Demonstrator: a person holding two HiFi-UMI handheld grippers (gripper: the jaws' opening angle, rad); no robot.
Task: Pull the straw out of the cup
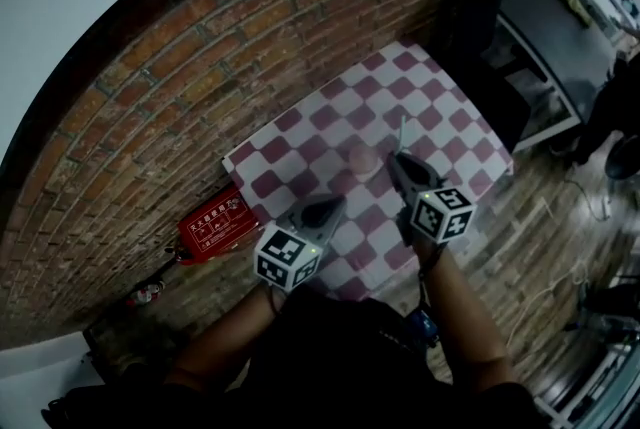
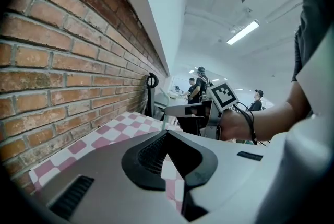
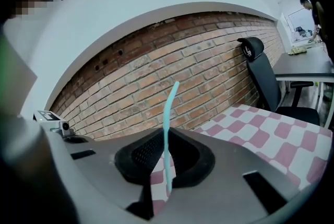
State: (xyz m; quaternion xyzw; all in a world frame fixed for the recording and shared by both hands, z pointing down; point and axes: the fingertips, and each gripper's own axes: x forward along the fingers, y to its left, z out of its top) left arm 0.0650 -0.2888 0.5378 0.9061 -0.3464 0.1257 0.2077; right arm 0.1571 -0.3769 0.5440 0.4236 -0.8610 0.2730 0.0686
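right gripper pinches straw, free of cup at its left | left gripper closed, empty | hold pinch firm, straw upright

Two grippers: left gripper, right gripper. Two marker cubes, one per gripper. One straw, one cup, one checkered table, one red box, one black office chair. Three people far back in the left gripper view.
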